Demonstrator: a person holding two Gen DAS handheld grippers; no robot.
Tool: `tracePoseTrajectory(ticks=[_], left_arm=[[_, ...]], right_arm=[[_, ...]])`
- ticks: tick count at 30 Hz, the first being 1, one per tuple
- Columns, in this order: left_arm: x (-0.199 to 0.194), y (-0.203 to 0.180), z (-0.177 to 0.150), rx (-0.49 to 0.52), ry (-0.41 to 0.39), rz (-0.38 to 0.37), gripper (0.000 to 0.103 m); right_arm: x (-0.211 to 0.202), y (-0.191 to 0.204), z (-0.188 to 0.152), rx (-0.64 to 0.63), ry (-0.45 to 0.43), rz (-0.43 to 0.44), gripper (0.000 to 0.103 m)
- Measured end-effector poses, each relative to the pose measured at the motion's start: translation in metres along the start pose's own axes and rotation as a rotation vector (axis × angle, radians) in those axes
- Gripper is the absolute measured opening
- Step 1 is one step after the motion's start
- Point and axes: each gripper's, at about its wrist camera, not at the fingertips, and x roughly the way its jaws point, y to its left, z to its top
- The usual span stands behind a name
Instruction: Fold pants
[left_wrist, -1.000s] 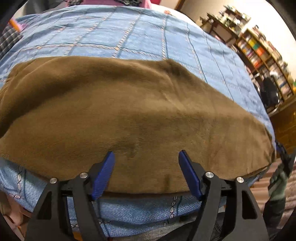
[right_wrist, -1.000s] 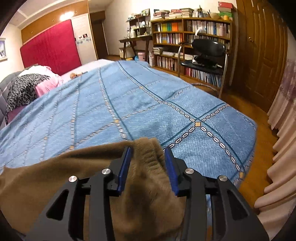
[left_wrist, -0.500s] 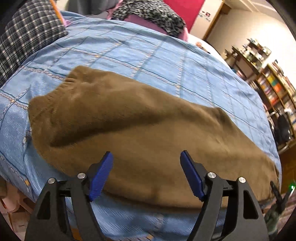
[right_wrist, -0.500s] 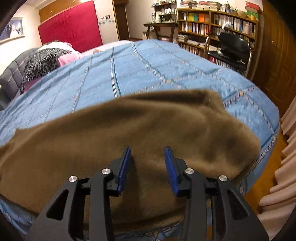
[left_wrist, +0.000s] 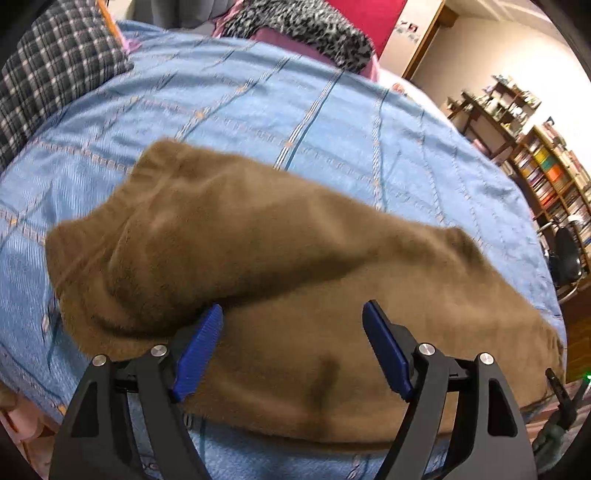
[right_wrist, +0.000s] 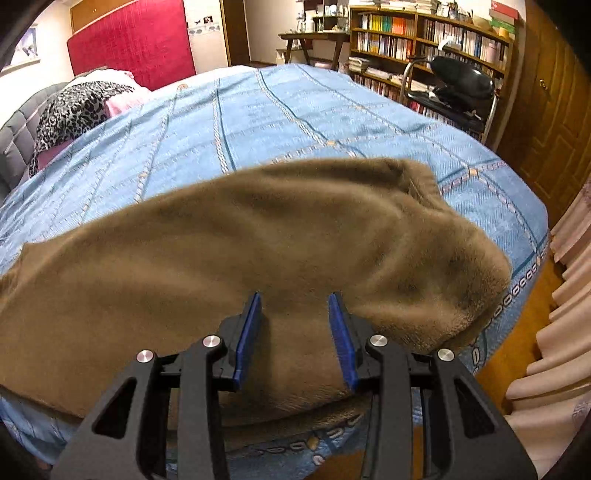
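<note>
Left gripper (left_wrist: 293, 314) opening over pants (left_wrist: 295, 258)

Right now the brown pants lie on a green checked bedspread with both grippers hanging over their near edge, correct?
Not quite. The bedspread is blue with a lined grid pattern, not green, as the right wrist view shows. The rest holds: the brown pants lie on it, and the left gripper and right gripper both hang over the near edge.

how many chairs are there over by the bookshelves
1. A black chair stands past the bed's far right corner, in front of the bookshelves; the left wrist view shows the same one at its right edge. Others may be hidden behind the bed.
</note>
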Motion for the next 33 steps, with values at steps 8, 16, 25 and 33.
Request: tracePoseTrajectory(ticks=[8,16,25,33], left_arm=[[0.029,0.001,0.040,-0.039,-0.029,0.036,0.077],[0.064,0.027,0.040,-0.077,-0.005,0.109,0.066],[0.047,0.003,0.040,-0.048,-0.012,0.158,0.070],[0.019,-0.080,0.021,0.134,-0.045,0.064,0.074]], right_arm=[[-0.009,0.031,0.010,-0.031,-0.035,0.040,0.039],[0.013,0.050,0.011,-0.061,0.008,0.073,0.039],[0.019,0.036,0.003,-0.002,0.027,0.129,0.040],[-0.017,-0.014,0.003,0.142,-0.061,0.103,0.040]])
